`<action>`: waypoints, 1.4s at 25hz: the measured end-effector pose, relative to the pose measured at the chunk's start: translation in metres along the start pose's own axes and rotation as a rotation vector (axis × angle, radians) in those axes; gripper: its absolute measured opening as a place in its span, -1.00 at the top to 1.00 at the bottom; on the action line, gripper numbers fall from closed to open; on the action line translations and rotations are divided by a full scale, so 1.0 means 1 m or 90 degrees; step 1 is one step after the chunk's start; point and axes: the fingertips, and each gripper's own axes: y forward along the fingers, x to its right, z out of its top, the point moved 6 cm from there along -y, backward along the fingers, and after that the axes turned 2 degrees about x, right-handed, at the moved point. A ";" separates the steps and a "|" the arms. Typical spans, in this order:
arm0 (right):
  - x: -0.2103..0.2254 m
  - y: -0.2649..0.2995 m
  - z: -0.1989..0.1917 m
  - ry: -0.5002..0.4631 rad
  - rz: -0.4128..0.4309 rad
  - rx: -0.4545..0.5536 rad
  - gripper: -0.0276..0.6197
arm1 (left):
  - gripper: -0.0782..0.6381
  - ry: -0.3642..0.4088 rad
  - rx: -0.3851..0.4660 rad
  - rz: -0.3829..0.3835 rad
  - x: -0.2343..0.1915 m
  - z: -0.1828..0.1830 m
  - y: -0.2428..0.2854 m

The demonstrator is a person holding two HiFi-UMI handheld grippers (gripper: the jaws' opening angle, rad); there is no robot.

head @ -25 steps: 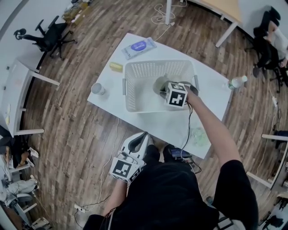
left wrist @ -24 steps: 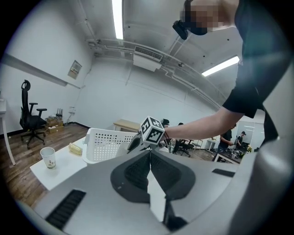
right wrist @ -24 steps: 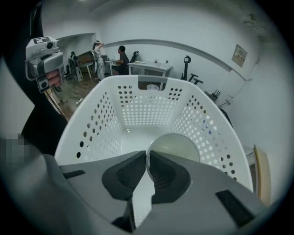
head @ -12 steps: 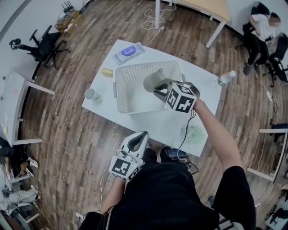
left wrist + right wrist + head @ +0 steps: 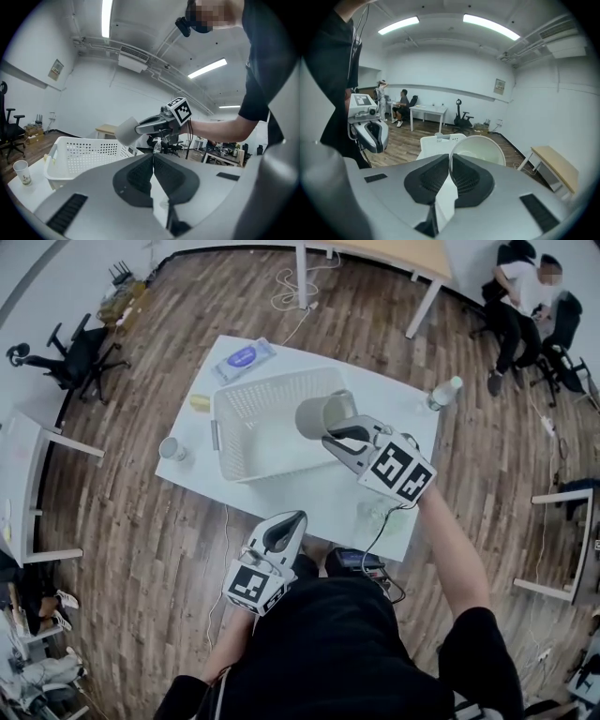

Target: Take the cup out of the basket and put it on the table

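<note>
The grey-white cup [image 5: 322, 415] hangs in the air, tipped on its side above the right end of the white basket [image 5: 246, 399]. My right gripper [image 5: 332, 435] is shut on the cup's rim. In the right gripper view one pad is inside the cup [image 5: 483, 147] and one outside, and I look into its mouth. The left gripper [image 5: 292, 521] is shut and empty, held low off the table's near edge by my body. In the left gripper view the cup [image 5: 125, 131] shows above the basket [image 5: 77, 154], clear of its rim.
On the white table [image 5: 319, 502] stand a small paper cup [image 5: 172, 448], a wipes packet [image 5: 241, 359], a yellow item [image 5: 200, 402] and a water bottle [image 5: 442, 393]. Something pale green [image 5: 377, 513] lies near the front right. Office chairs [image 5: 66, 357] and seated people [image 5: 525, 287] ring the room.
The right gripper has lifted the cup from inside the basket to well above its rim, tilting it. The left gripper has shifted slightly.
</note>
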 end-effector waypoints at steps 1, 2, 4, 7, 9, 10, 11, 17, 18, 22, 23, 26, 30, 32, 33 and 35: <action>-0.002 -0.007 -0.002 0.016 -0.007 0.014 0.79 | 0.76 0.001 -0.001 -0.005 0.003 0.001 0.002; -0.004 -0.015 -0.005 0.031 -0.014 0.027 0.79 | 0.76 0.002 -0.002 -0.011 0.006 0.001 0.004; -0.009 -0.031 -0.012 0.059 -0.029 0.047 0.79 | 0.76 0.004 -0.005 -0.022 0.012 0.000 0.009; -0.019 -0.055 -0.024 0.089 -0.054 0.065 0.79 | 0.76 0.005 -0.009 -0.031 0.021 -0.003 0.014; -0.025 -0.071 -0.033 0.108 -0.068 0.072 0.79 | 0.76 0.009 -0.015 -0.038 0.026 -0.003 0.017; -0.027 -0.078 -0.038 0.118 -0.077 0.075 0.79 | 0.76 0.011 -0.016 -0.041 0.028 -0.002 0.019; -0.029 -0.085 -0.043 0.126 -0.085 0.075 0.79 | 0.76 0.012 -0.017 -0.044 0.030 -0.001 0.021; -0.046 -0.110 -0.077 0.159 -0.124 0.038 0.79 | 0.76 0.014 -0.028 -0.061 0.038 -0.003 0.028; -0.049 -0.113 -0.085 0.162 -0.128 0.025 0.79 | 0.76 0.015 -0.029 -0.066 0.040 -0.004 0.030; -0.056 -0.117 -0.118 0.170 -0.141 -0.023 0.79 | 0.76 0.022 -0.033 -0.084 0.048 -0.006 0.033; -0.058 -0.118 -0.126 0.174 -0.145 -0.032 0.79 | 0.76 0.022 -0.033 -0.086 0.050 -0.005 0.034; -0.060 -0.118 -0.152 0.185 -0.157 -0.064 0.79 | 0.76 0.019 -0.032 -0.087 0.054 -0.003 0.034; -0.060 -0.108 -0.195 0.175 -0.154 -0.143 0.79 | 0.76 0.022 -0.036 -0.082 0.058 -0.004 0.033; -0.061 -0.101 -0.217 0.172 -0.141 -0.179 0.79 | 0.76 0.021 -0.036 -0.076 0.060 -0.004 0.032; -0.062 -0.096 -0.226 0.173 -0.135 -0.193 0.79 | 0.76 0.021 -0.037 -0.073 0.060 -0.004 0.030; -0.062 -0.084 -0.242 0.178 -0.123 -0.217 0.78 | 0.76 0.022 -0.042 -0.066 0.057 -0.005 0.026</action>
